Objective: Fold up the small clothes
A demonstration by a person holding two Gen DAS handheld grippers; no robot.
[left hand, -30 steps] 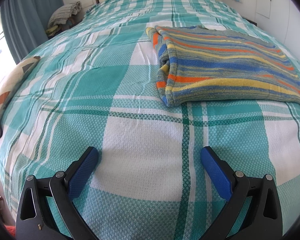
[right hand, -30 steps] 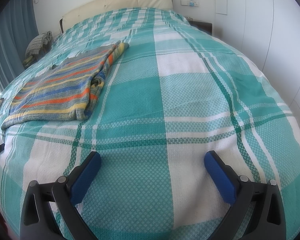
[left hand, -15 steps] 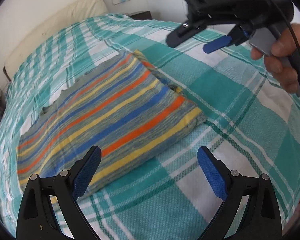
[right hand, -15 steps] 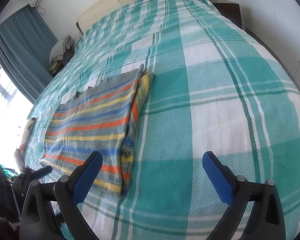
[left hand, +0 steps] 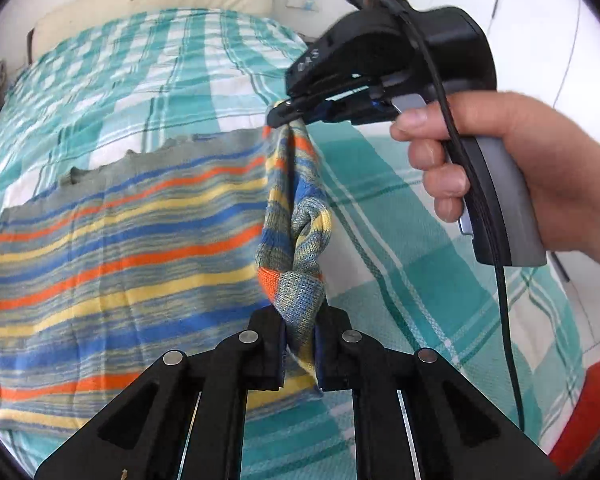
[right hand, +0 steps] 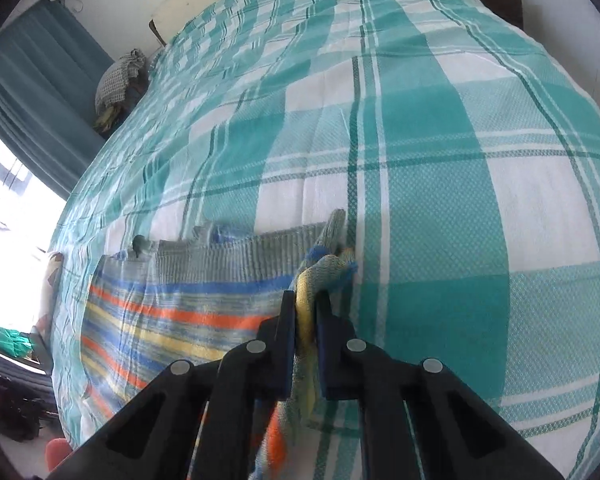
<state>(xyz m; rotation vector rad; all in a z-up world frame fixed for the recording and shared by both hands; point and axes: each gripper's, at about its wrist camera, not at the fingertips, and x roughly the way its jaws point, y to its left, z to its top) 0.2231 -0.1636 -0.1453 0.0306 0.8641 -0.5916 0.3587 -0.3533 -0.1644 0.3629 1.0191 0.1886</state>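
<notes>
- We see the striped knit garment [left hand: 120, 248] lying flat on the plaid bedspread [left hand: 412, 240], filling the left half of the left wrist frame.
- Left gripper [left hand: 300, 344], bottom centre, is pinching the garment's right edge near its lower corner.
- Right gripper [left hand: 288, 114], upper centre, is clamped on the same edge's far corner, lifting it.
- Right hand [left hand: 500, 176] squeezes the handle.

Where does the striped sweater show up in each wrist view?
Left wrist: the sweater fills the left and centre; its right edge is lifted, pinched by the left tool below and the right tool above.
Right wrist: lower left, edge clamped in the right tool.
Shared landmark: its grey ribbed hem.
</notes>
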